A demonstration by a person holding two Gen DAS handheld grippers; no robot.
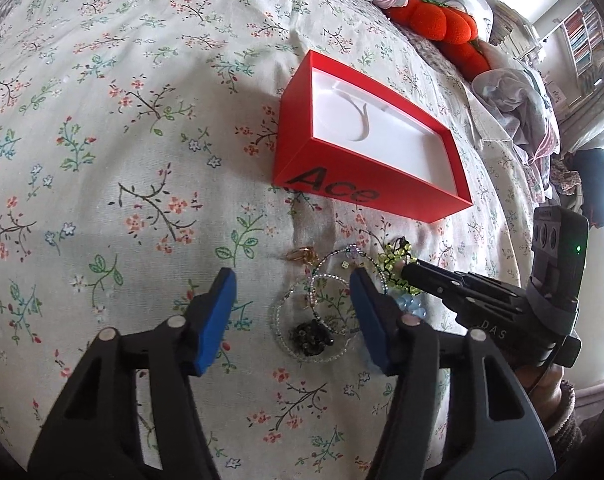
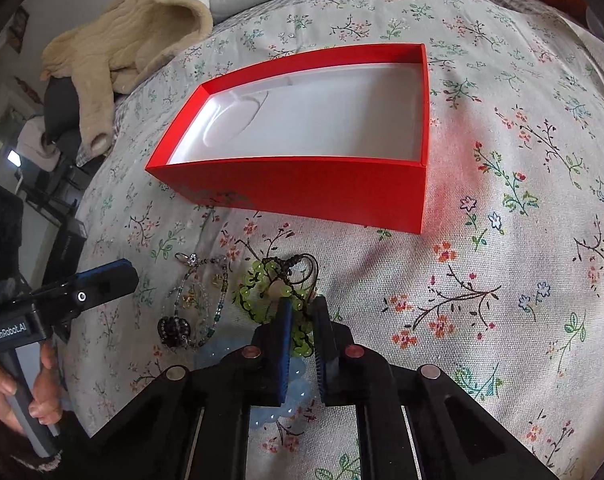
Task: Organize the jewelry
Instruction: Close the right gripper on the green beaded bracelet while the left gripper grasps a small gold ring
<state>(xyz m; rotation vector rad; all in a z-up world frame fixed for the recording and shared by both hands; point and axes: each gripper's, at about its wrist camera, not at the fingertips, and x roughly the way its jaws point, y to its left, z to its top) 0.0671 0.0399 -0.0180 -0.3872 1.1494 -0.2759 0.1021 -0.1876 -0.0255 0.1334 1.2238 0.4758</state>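
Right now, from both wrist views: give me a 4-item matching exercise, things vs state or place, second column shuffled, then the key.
Column 1:
1. red box
2. green bead bracelet
3. left gripper
4. dark bead charm

Column 2:
A. jaws wide apart, nothing between them
B. lies on the bedspread, ringed by a clear bead strand
C. open-topped, white inside, no jewelry in it
D. between the nearly closed fingers of the right gripper

Pairs: 1-C, 2-D, 3-A, 4-B
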